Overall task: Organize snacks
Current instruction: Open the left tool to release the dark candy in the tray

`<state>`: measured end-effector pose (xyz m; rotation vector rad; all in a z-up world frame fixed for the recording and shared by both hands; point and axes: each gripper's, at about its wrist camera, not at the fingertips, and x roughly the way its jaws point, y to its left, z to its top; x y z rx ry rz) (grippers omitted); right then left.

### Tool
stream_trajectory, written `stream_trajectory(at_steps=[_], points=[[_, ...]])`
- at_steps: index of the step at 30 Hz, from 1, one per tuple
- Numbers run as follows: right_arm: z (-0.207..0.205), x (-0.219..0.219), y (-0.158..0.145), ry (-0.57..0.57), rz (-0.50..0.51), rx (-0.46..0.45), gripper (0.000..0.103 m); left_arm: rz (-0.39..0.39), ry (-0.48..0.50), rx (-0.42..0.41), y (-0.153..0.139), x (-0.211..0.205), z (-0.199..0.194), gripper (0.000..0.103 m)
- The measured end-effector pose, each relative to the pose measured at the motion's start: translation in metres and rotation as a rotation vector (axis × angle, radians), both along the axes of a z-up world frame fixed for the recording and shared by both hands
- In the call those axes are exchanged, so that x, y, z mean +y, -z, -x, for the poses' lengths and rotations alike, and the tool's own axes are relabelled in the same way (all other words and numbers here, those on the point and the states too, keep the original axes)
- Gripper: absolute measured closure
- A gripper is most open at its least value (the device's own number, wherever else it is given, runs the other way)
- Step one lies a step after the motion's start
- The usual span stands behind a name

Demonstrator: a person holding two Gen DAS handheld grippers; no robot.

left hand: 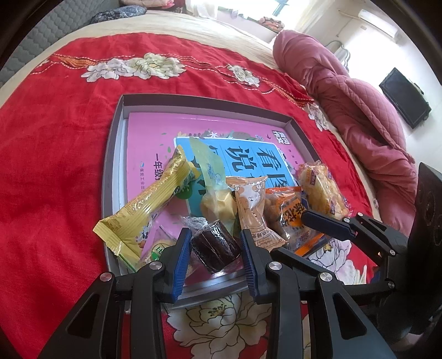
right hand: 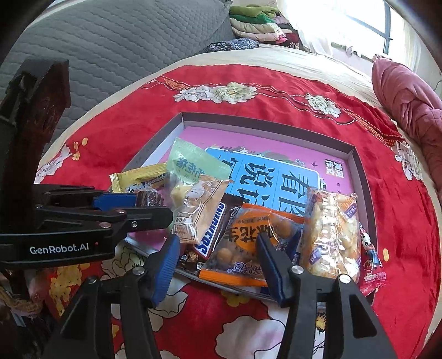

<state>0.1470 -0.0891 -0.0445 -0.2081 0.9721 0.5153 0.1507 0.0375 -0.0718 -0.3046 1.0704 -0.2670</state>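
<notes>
A grey shallow tray (left hand: 110, 165) lies on the red bedspread, with a pink book in it and snacks piled at its near edge. My left gripper (left hand: 215, 232) is shut on a dark brown wrapped snack (left hand: 218, 250); the right wrist view shows it at that gripper's (right hand: 154, 208) tip. A long yellow pack (left hand: 149, 210), a green-topped cake pack (left hand: 212, 179) and a beige cartoon pack (left hand: 254, 210) lie beside it. My right gripper (right hand: 218, 237) is open over the orange peanut pack (right hand: 237, 248) and a Snickers bar (right hand: 212, 229). A clear cracker pack (right hand: 331, 234) lies to its right.
A red panda-print pack (right hand: 370, 259) sits at the tray's near right corner. A bunched pink quilt (left hand: 359, 110) lies along the bed's right side. A grey padded headboard (right hand: 110, 41) and folded clothes (right hand: 257, 22) stand behind, a dark screen (left hand: 403, 96) on the far wall.
</notes>
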Motion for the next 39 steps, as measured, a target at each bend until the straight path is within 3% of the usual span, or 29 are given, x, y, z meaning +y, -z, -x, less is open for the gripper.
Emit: stream_trajectory(at_steps=[12, 27, 39], points=[[0.002, -0.013, -0.009, 0.055, 0.017, -0.029, 0.046, -0.008, 0.013, 0.001, 0.000, -0.003, 0.000, 0.066], [0.000, -0.025, -0.016, 0.127, 0.014, -0.053, 0.043, -0.031, 0.013, -0.010, -0.005, -0.004, 0.002, 0.051], [0.005, -0.031, -0.028, 0.172, 0.000, -0.099, 0.037, -0.057, 0.016, -0.031, -0.015, -0.005, 0.010, 0.047]])
